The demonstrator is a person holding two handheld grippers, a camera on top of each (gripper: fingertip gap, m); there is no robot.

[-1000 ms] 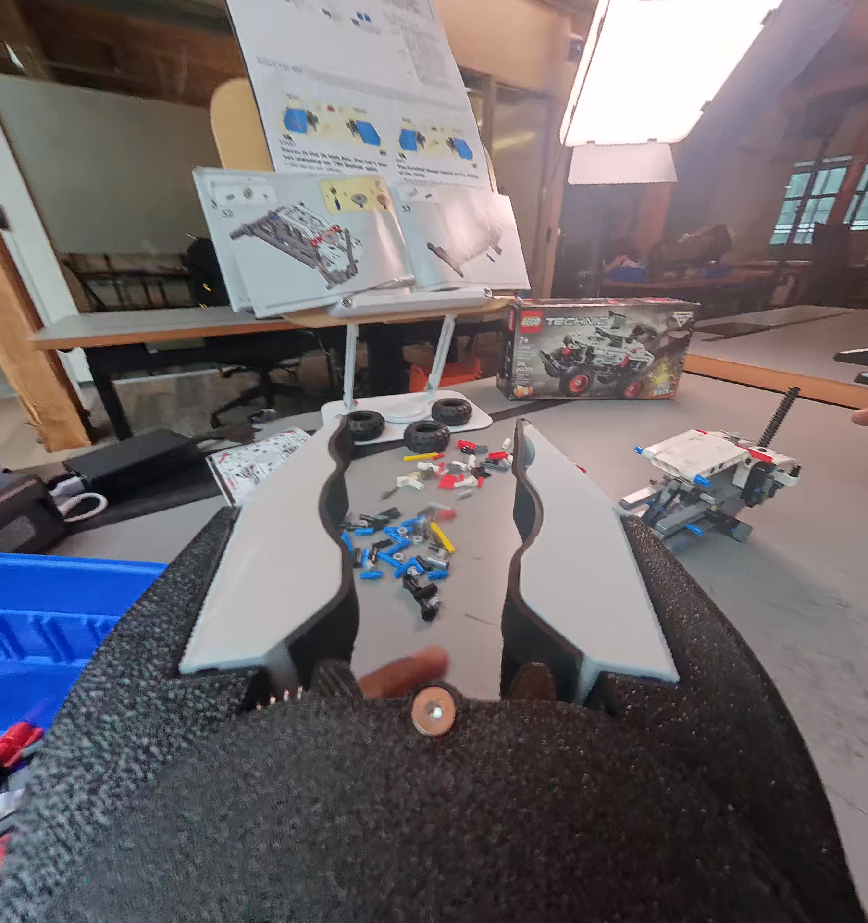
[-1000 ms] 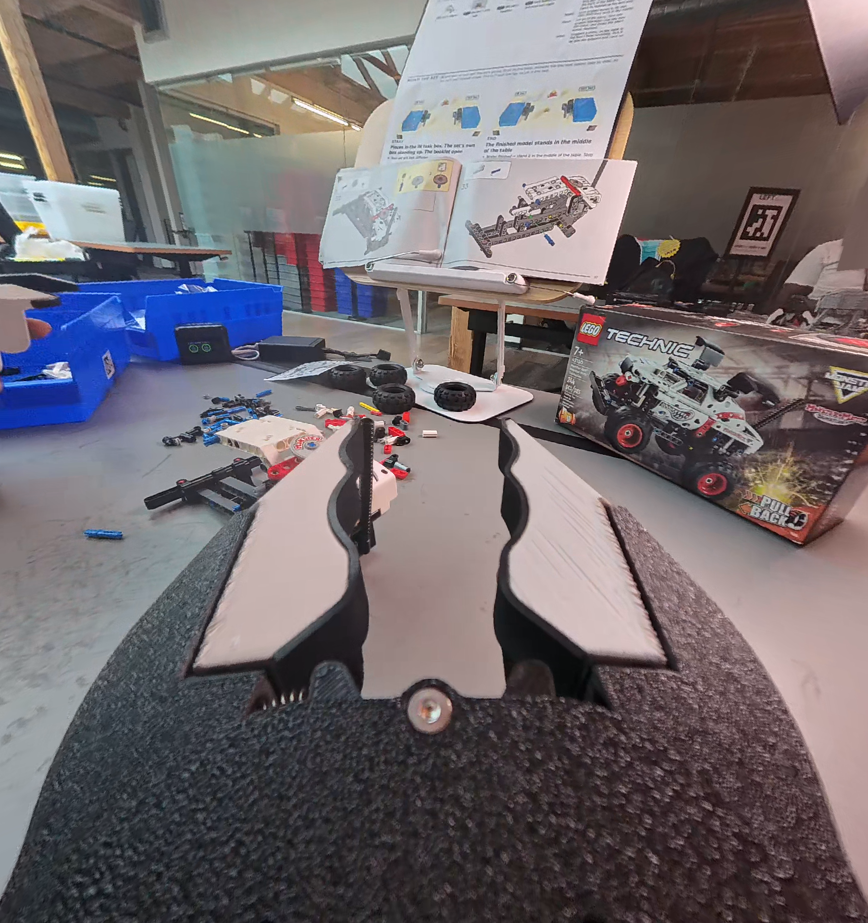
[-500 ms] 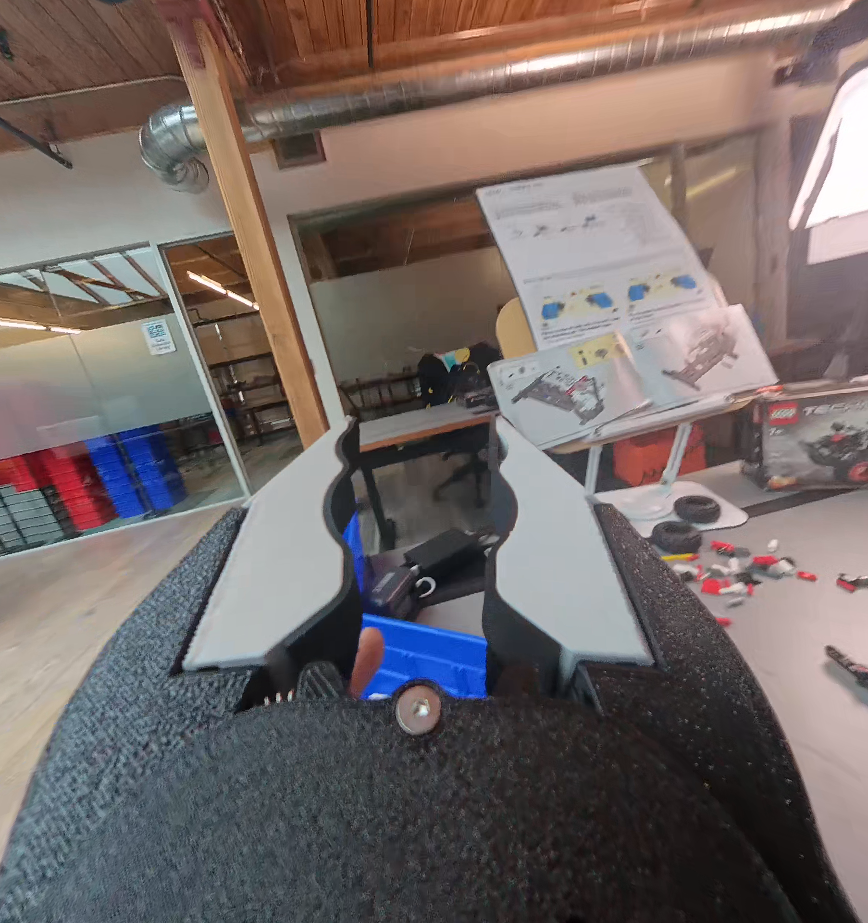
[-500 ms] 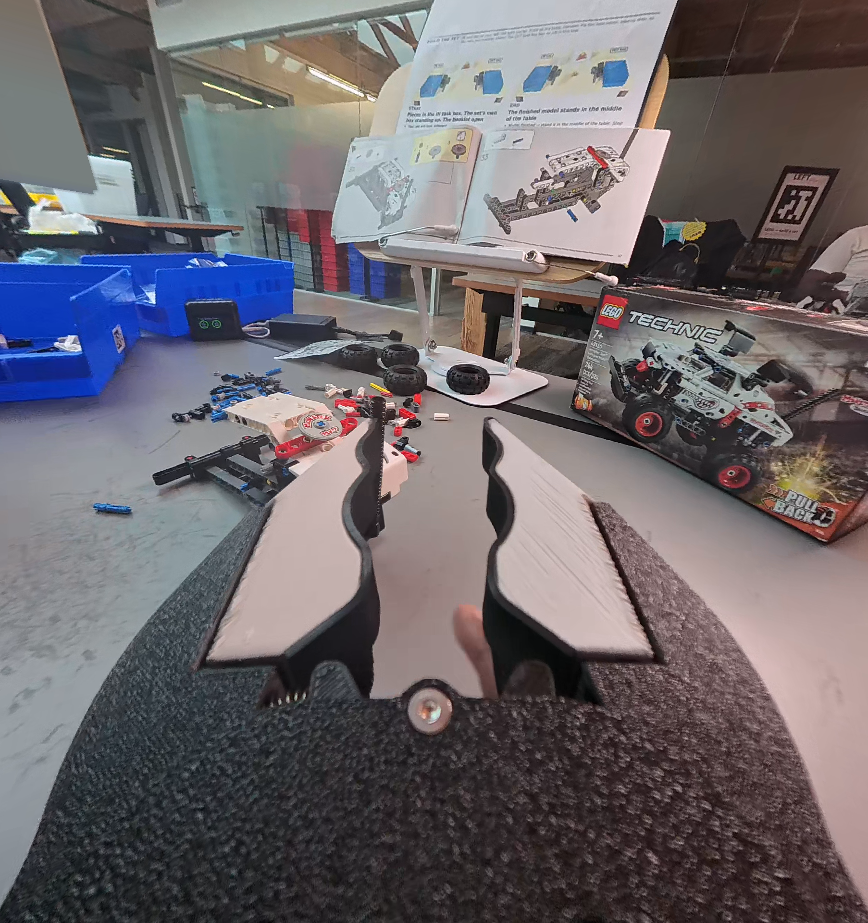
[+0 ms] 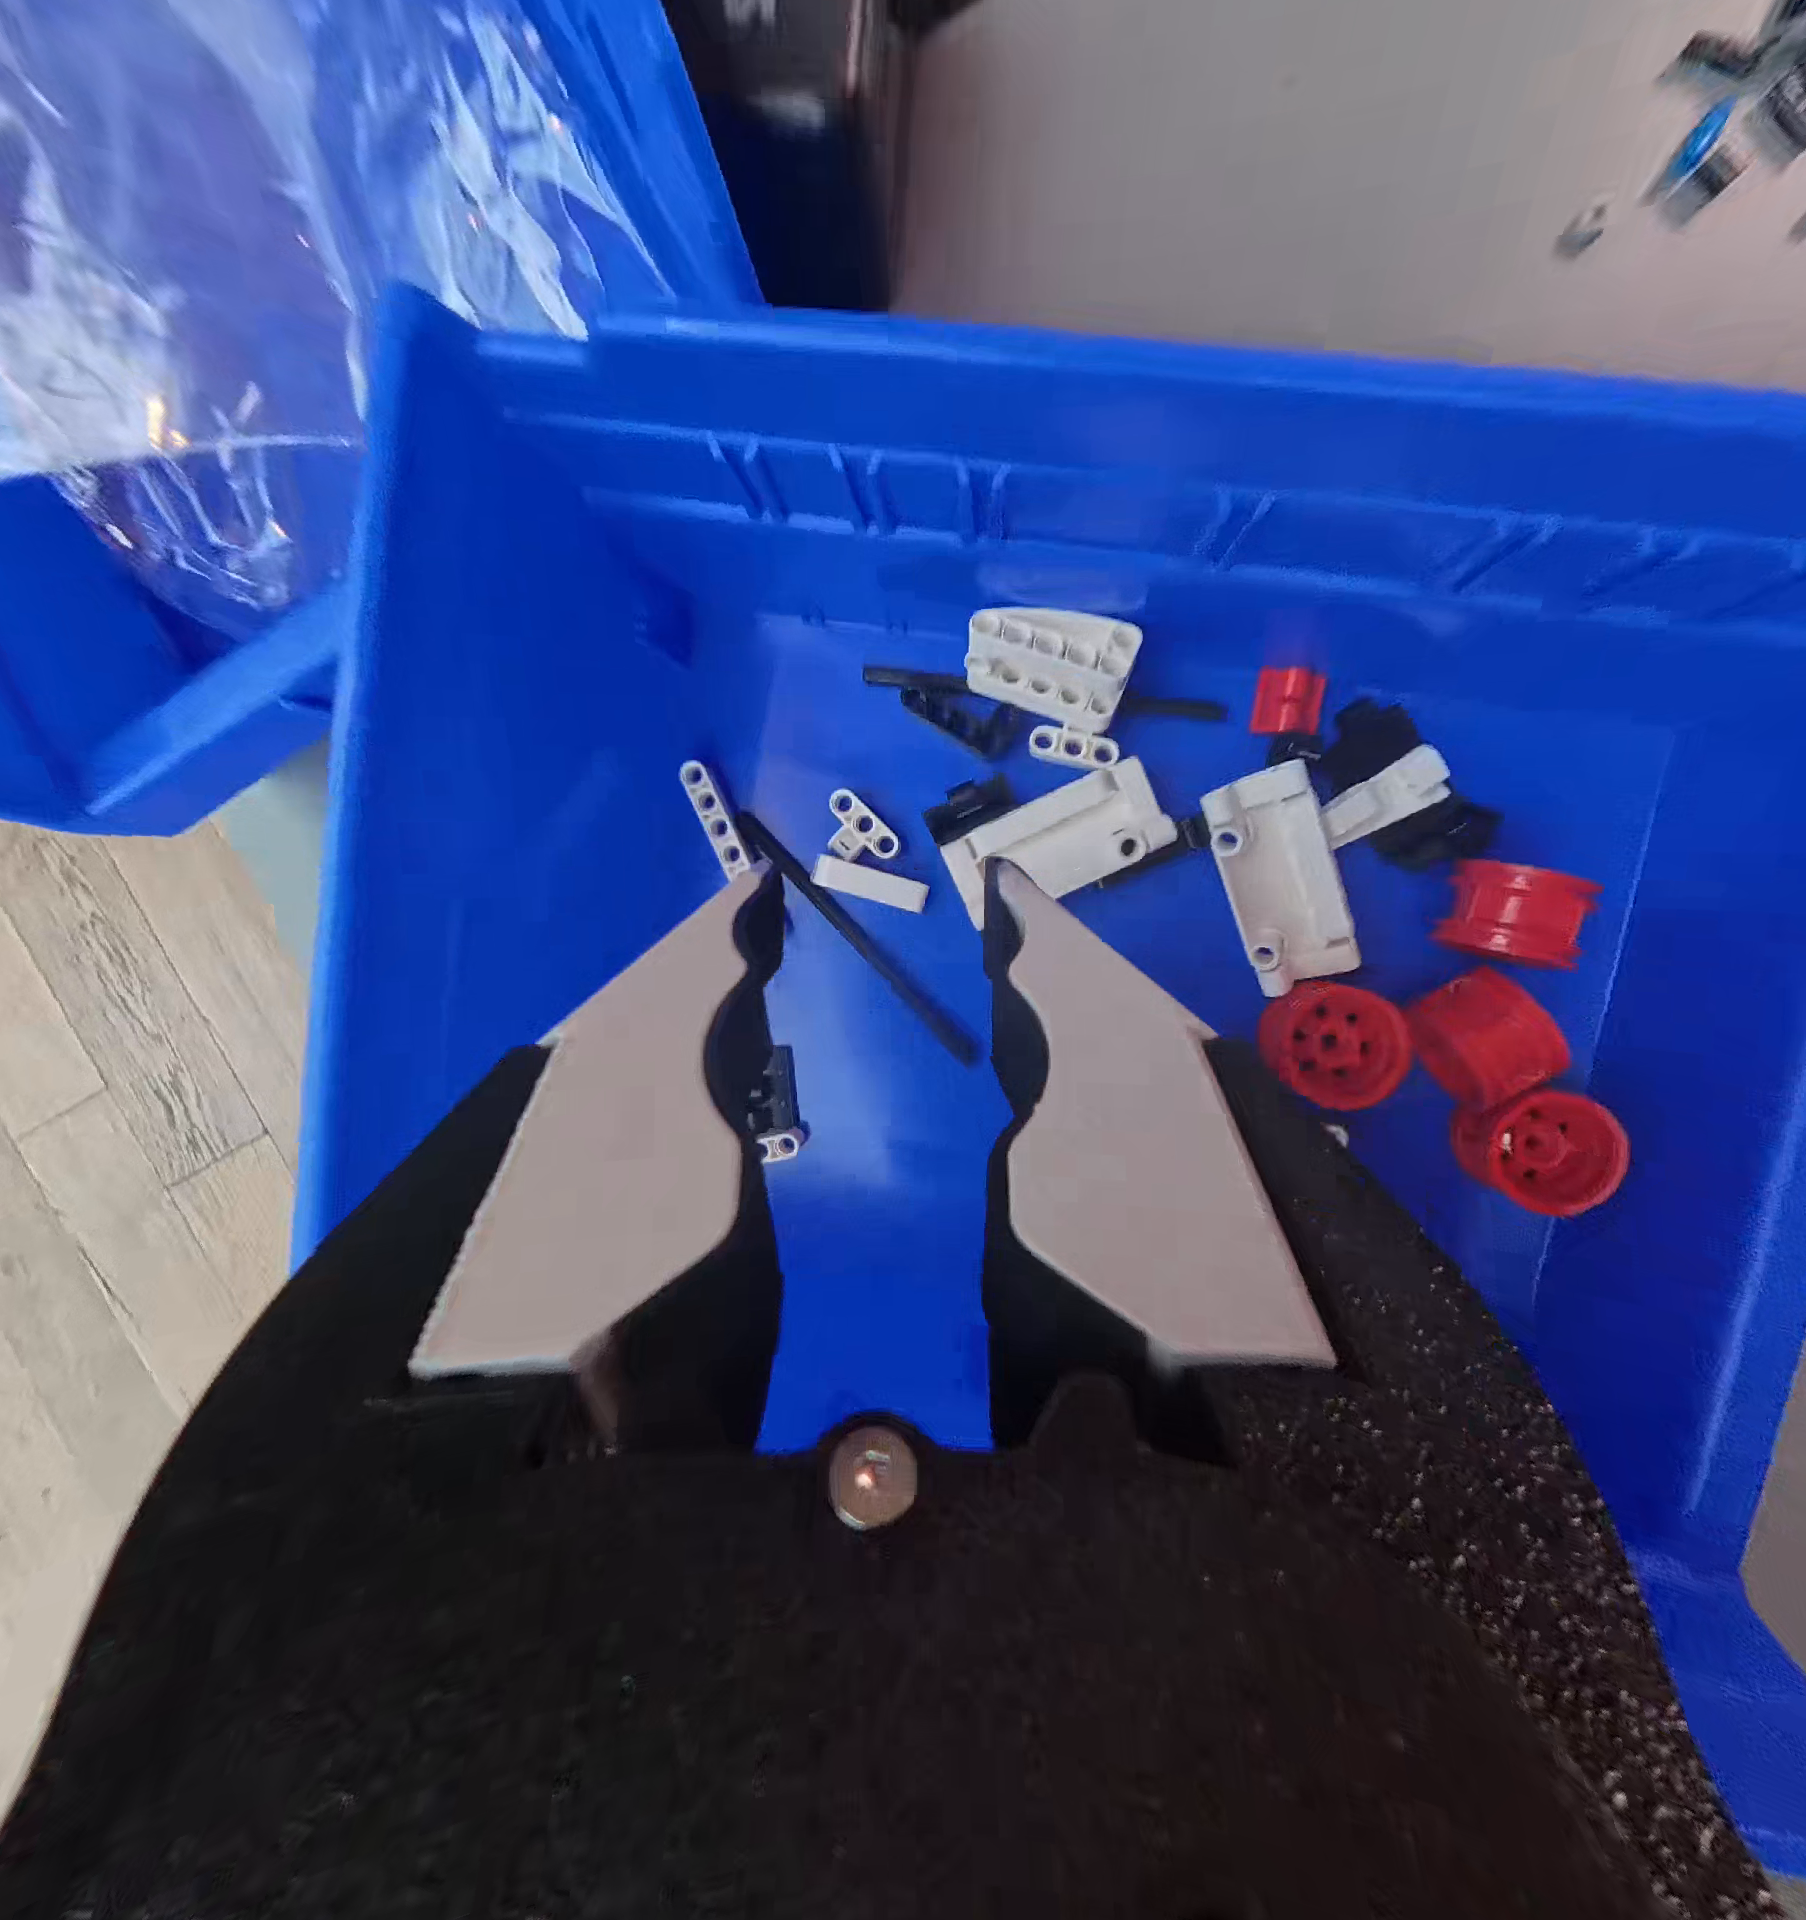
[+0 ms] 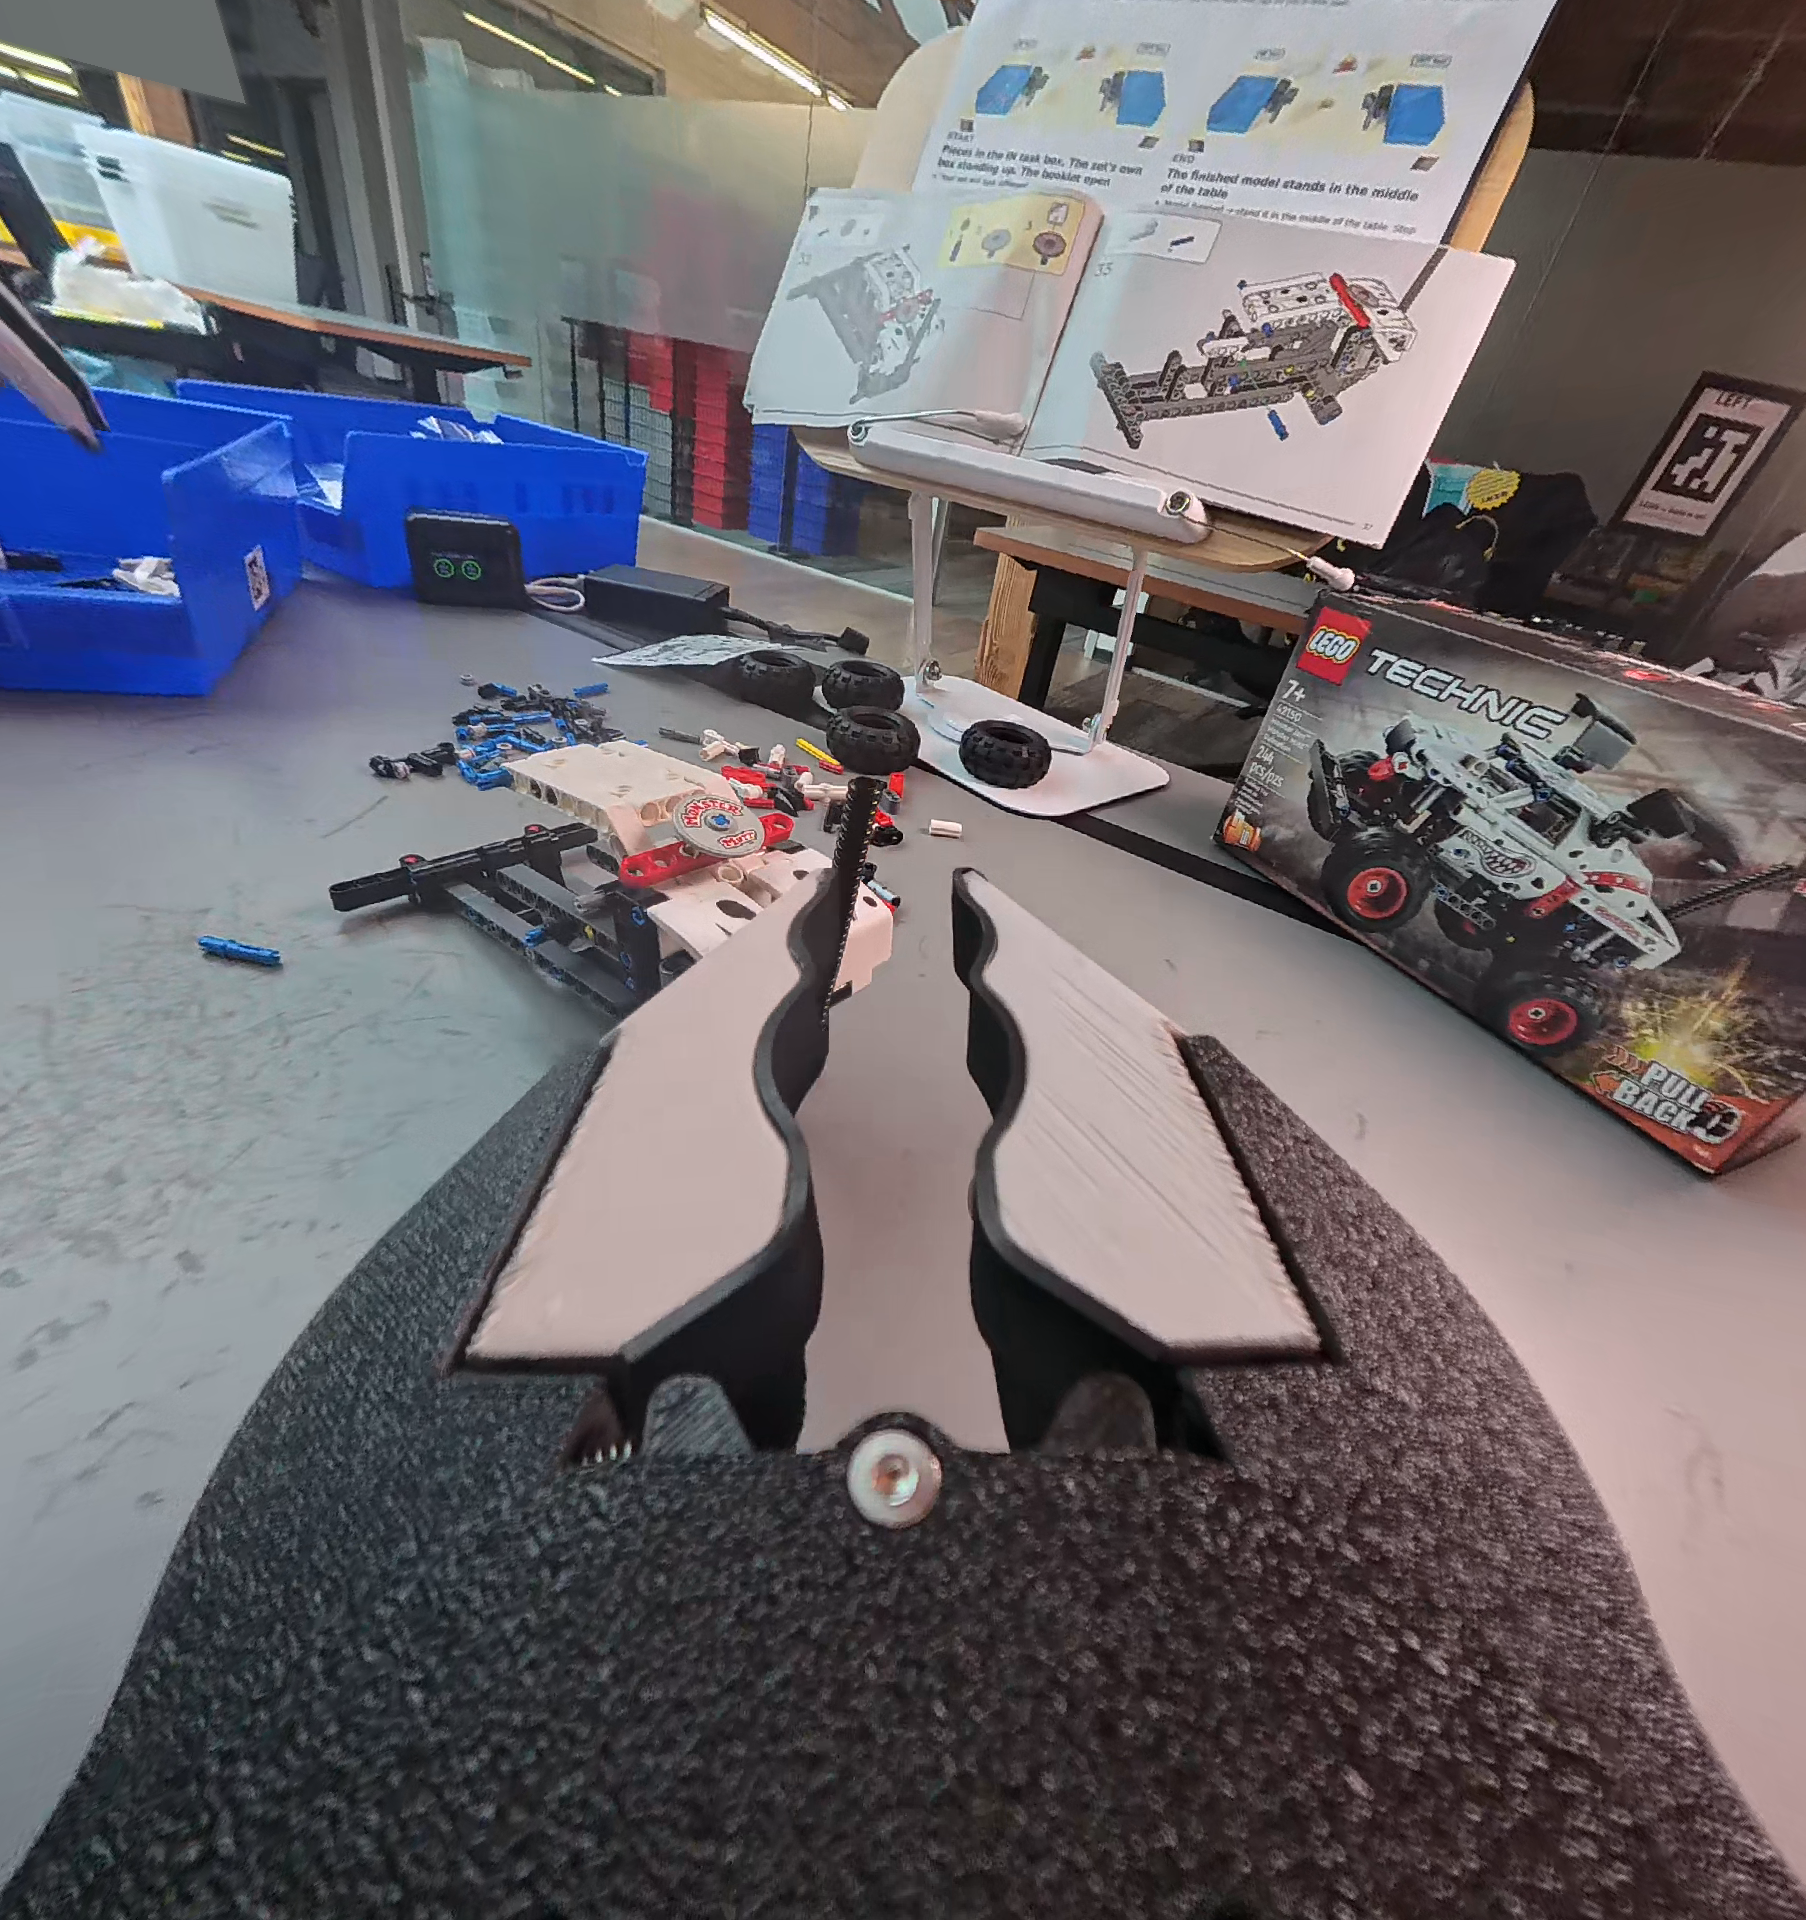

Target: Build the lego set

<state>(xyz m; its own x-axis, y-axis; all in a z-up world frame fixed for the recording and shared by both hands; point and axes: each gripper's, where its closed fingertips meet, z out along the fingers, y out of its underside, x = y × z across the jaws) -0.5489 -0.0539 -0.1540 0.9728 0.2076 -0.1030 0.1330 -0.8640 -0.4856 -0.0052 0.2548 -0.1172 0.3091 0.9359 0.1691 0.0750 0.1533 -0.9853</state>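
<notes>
My left gripper (image 5: 878,883) is open and empty, pointing down into a blue bin (image 5: 1086,416). The bin holds white panels (image 5: 1278,873), several red wheel hubs (image 5: 1335,1044), a long black axle (image 5: 868,956) between my fingertips, and small white beams (image 5: 714,816). My right gripper (image 6: 883,883) is open and empty above the grey table (image 6: 151,1039). Just beyond its left fingertip lies the part-built white, black and red truck chassis (image 6: 608,873) with an upright black toothed rod (image 6: 849,883). Loose small pieces (image 6: 514,727) and black tyres (image 6: 871,736) lie behind it.
A stand holds the open instruction booklet (image 6: 1117,332) at the back. The set's box (image 6: 1564,852) stands at the right. Blue bins (image 6: 130,561) sit at the table's left, with the left gripper's tip (image 6: 5,343) above them. A second bin holds clear bags (image 5: 151,312). A loose blue pin (image 6: 239,949) lies on the table. Some 65 cm of space lies between my two pairs of fingers.
My left gripper swung left away from the table pieces and now tilts down into the blue bin. My right gripper has moved slightly closer to the chassis, jaws a little narrower.
</notes>
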